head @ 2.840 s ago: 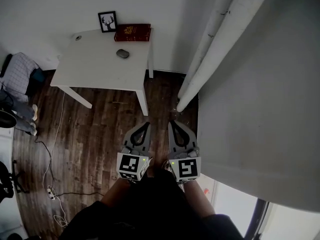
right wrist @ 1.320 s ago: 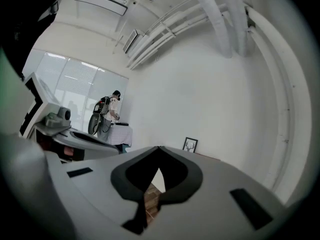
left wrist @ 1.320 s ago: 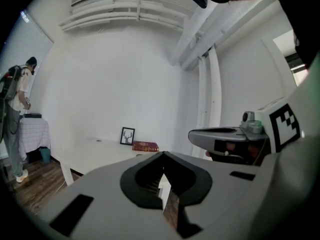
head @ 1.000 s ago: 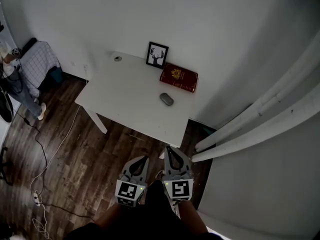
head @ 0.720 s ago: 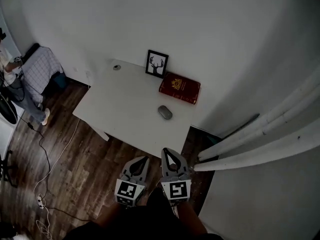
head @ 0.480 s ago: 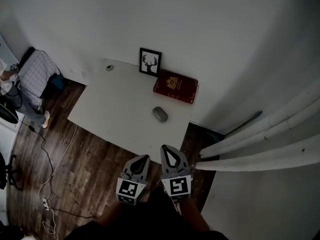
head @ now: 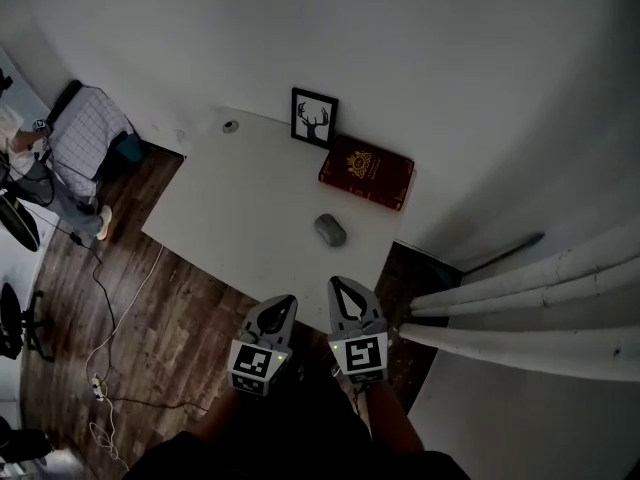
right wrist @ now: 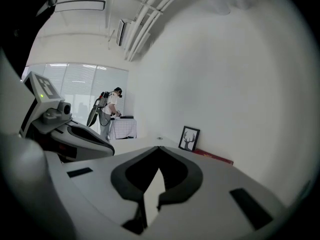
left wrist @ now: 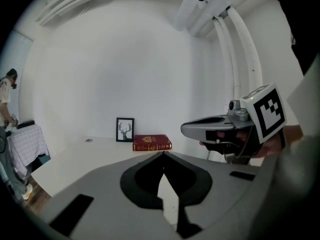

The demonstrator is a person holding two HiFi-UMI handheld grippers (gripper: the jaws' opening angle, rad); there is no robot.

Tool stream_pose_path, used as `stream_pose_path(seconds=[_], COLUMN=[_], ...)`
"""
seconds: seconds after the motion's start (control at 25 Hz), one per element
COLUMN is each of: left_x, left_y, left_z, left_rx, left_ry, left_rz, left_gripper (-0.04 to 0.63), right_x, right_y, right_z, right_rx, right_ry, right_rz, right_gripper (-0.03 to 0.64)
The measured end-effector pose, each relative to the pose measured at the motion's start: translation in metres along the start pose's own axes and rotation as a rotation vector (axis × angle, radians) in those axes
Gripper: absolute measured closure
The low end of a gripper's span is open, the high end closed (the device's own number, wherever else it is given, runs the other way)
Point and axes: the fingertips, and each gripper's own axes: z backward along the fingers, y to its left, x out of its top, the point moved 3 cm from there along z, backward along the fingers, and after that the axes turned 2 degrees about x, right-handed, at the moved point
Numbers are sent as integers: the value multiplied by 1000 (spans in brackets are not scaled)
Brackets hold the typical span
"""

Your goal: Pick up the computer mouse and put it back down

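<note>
A grey computer mouse (head: 330, 230) lies on the white table (head: 240, 208), near its right side and apart from both grippers. My left gripper (head: 282, 302) and right gripper (head: 340, 285) hang side by side over the table's near edge, both shut and empty. In the left gripper view the shut jaws (left wrist: 162, 154) hide the mouse, and the right gripper (left wrist: 215, 127) shows at the right. The right gripper view looks over its shut jaws (right wrist: 159, 148) along the tabletop, with the left gripper (right wrist: 70, 132) at the left.
A red book (head: 366, 171) and a framed deer picture (head: 313, 118) stand at the table's back against the wall. A small round thing (head: 231, 126) sits at the far left corner. White pipes (head: 520, 288) run at the right. Cables (head: 105, 298) cross the wood floor. A person (right wrist: 107, 111) stands far off.
Both grippers have come forward from over the floor to the table's near edge, still shut. The table and mouse lie nearer in the head view.
</note>
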Motion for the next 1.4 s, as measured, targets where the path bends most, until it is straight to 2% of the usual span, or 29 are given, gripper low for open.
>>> stream_pose_path(seconds=[0.24, 0.44, 0.6, 0.8, 0.96, 1.32, 1.36, 1.4], left_x=[-12, -6, -3, -19, -23, -39, -41, -43], left_y=[12, 19, 28, 33, 36, 37, 38, 40], left_z=[-37, -79, -100, -109, -111, -110, -111, -111], left_rx=[-82, -160, -176, -186, -199, -239, -239, -235], left_ry=[46, 70, 68, 100, 109, 149, 154, 157], left_rz=[-3, -17, 2, 56, 8, 9, 10, 9], left_gripper=[594, 594, 594, 594, 594, 594, 594, 594], right_x=[-14, -24, -34, -52, -68, -114, -121, -129], right_y=[-11, -31, -47, -54, -66, -95, -96, -97], right_z=[-27, -40, -57, -73, -100, -161, -166, -170], right_rx=[-30, -64, -71, -49, -23, 2, 11, 20], right_ry=[51, 131, 166, 253, 331, 423, 442, 461], right_rz=[46, 27, 34, -1, -14, -164, -181, -192], right_gripper=[597, 597, 597, 597, 597, 592, 576, 519])
